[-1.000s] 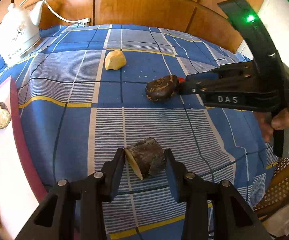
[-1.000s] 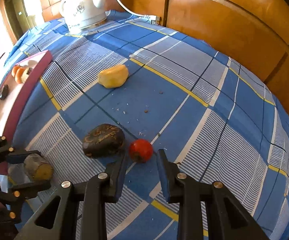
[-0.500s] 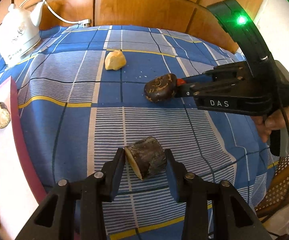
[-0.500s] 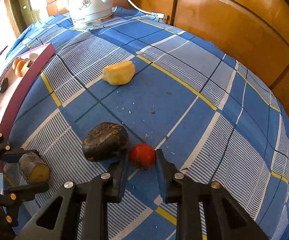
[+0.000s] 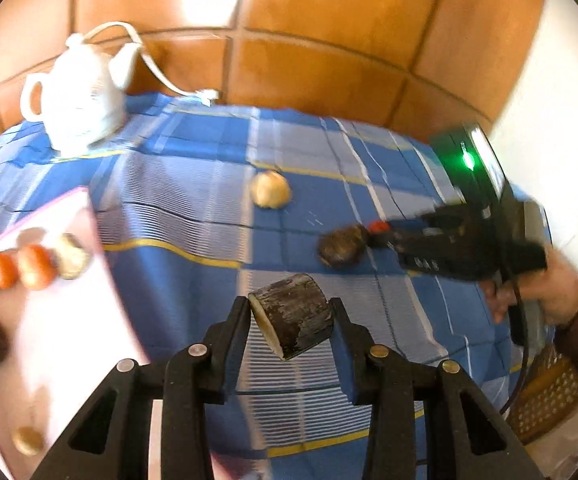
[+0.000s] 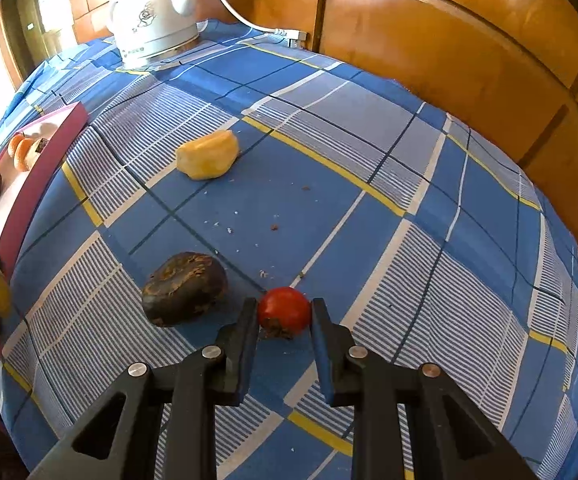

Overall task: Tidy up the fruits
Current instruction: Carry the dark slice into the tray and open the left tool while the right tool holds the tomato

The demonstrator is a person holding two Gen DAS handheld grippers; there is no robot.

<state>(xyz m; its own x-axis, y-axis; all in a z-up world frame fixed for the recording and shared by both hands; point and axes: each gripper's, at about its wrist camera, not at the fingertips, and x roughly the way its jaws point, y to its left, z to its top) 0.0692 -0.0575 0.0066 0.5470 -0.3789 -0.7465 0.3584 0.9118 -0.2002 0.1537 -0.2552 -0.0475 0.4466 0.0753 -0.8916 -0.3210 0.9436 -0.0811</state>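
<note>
Grippers both hold fruit: our left gripper (image 5: 289, 312) clamps the dark cut piece (image 5: 291, 320), lifted near the pink tray (image 5: 101, 240), our right gripper (image 6: 285, 316) pinches the red fruit (image 6: 285, 307), so we lift gently.

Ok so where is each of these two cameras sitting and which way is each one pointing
Left wrist: on the left gripper, facing across the blue checked cloth toward the white kettle; its fingers clamp a dark cut chunk; the right gripper and a hand show.
Right wrist: on the right gripper, angled down; its fingers clamp a red fruit.
Shared: kettle, yellow piece, dark lump, pink tray.
</note>
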